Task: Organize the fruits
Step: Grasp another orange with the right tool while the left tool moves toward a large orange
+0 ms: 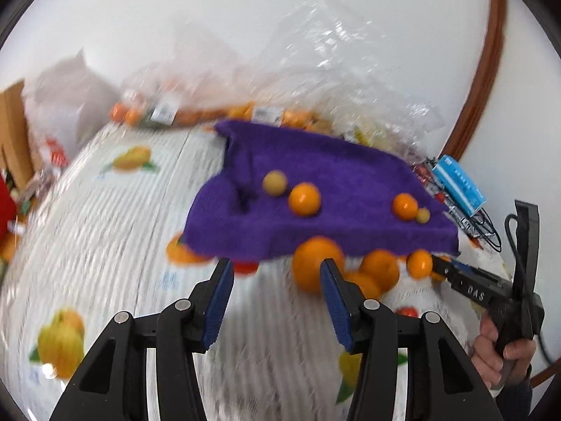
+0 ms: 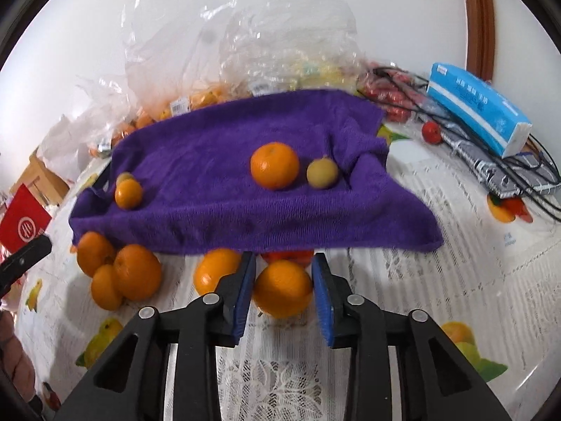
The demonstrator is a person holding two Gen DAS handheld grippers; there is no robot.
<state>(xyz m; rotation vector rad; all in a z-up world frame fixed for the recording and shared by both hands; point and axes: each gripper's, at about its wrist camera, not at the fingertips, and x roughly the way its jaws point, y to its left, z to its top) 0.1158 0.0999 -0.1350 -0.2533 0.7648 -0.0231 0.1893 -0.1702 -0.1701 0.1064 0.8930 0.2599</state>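
- Left wrist view: the left gripper [image 1: 277, 273] hangs over the printed tablecloth [image 1: 105, 231], jaws spread with nothing between them. Ahead lies the purple towel [image 1: 315, 189], its long axis running left to right, carrying small fruits. At the right edge a hand [image 1: 505, 351] grips the right gripper's handle, tilted downward.
- Right wrist view: the right gripper [image 2: 282, 280] pinches an orange [image 2: 282, 289] on the tablecloth, just before the towel's near edge; round, so no clear axis. Only here shows the blue tissue pack [image 2: 480, 105] plainly.

left gripper [image 1: 277, 280]: black arms | blue pads | silver screws | "DAS" marking
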